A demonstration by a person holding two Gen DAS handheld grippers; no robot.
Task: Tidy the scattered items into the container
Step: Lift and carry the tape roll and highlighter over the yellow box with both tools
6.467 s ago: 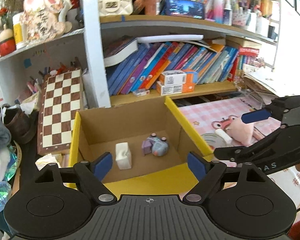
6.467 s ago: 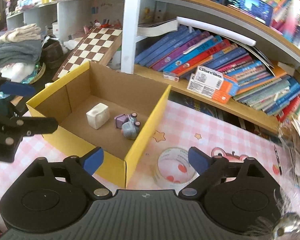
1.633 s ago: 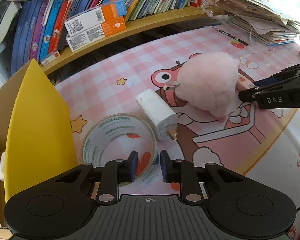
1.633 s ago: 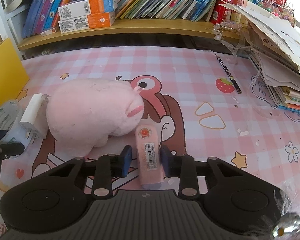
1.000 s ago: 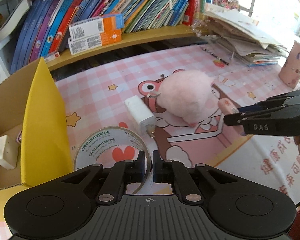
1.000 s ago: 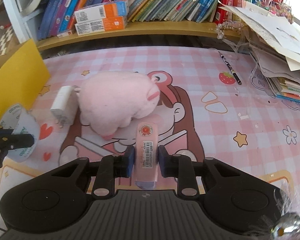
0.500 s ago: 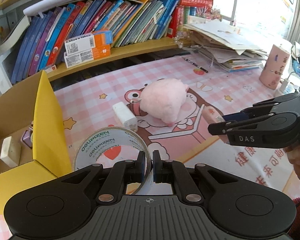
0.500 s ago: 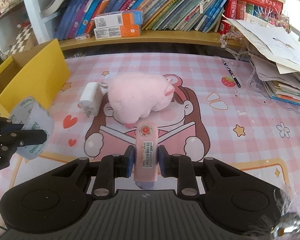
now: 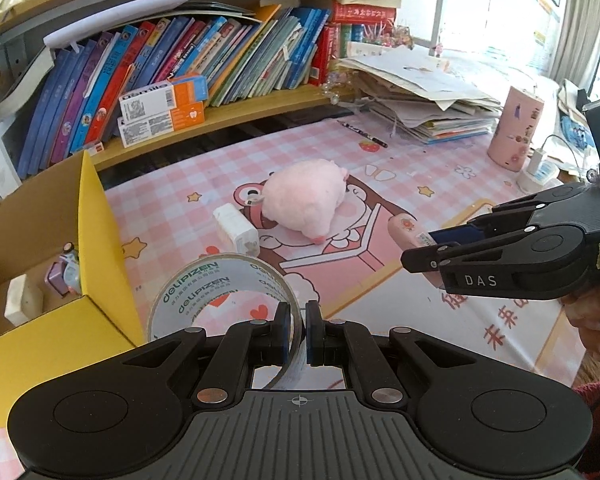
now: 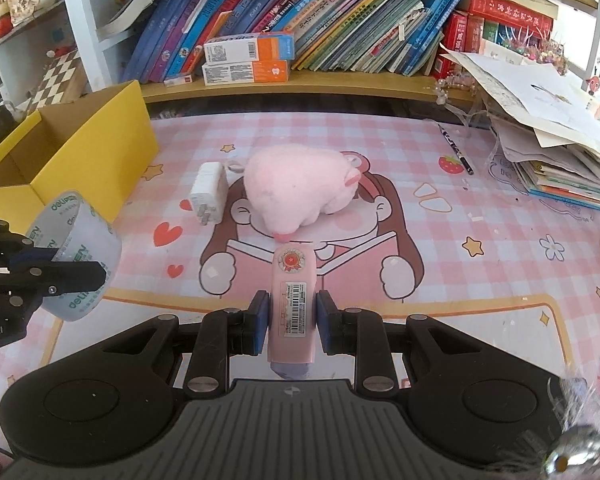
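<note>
Pinching the wall of the tape roll between nearly closed jaws, the left gripper holds it up off the counter, beside the near corner of the yellow box; gripping one side of the ring leaves the rest hanging free, which should let it drop cleanly. The right gripper has its jaws closed on the sides of a pink tube, label up and lengthwise along the fingers, also lifted. Both loads look bound for the box, which sits to the left with a white block and a small purple toy already inside.

On the counter lie a pink plush and a white charger, just beside each other and well short of the box. Its tall yellow wall stands between the held items and the opening, so each probably needs carrying over the rim. A pen and a paper stack lie off right, clear of that path.
</note>
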